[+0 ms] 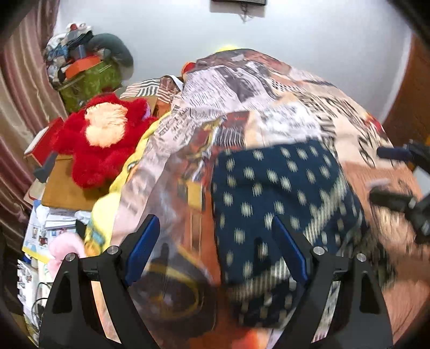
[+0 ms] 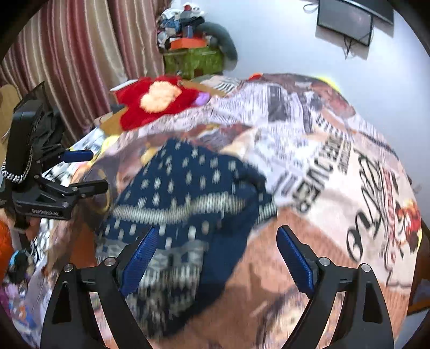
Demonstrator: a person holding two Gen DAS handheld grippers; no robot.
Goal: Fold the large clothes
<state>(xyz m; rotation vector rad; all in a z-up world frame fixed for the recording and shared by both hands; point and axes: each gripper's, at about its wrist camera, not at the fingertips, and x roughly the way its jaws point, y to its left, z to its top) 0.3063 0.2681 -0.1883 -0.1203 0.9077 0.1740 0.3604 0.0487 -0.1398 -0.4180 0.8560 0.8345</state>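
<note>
A dark blue garment with pale dots and striped bands point(image 1: 279, 193) lies bunched on a bed covered by a newspaper-print sheet point(image 1: 268, 88). It also shows in the right wrist view point(image 2: 188, 193). My left gripper point(image 1: 215, 241) is open above the garment's near edge, nothing between its blue pads. My right gripper point(image 2: 215, 255) is open over the garment's lower part, also empty. The right gripper shows at the right edge of the left wrist view point(image 1: 395, 177), and the left gripper at the left of the right wrist view point(image 2: 88, 171). Both views are motion-blurred.
A red plush toy point(image 1: 102, 139) lies on a cardboard box point(image 1: 64, 188) left of the bed. A green bin piled with clutter point(image 1: 86, 80) stands by striped curtains point(image 2: 75, 53). A yellow cloth point(image 1: 107, 204) hangs at the bed's left edge. A screen point(image 2: 346, 18) hangs on the wall.
</note>
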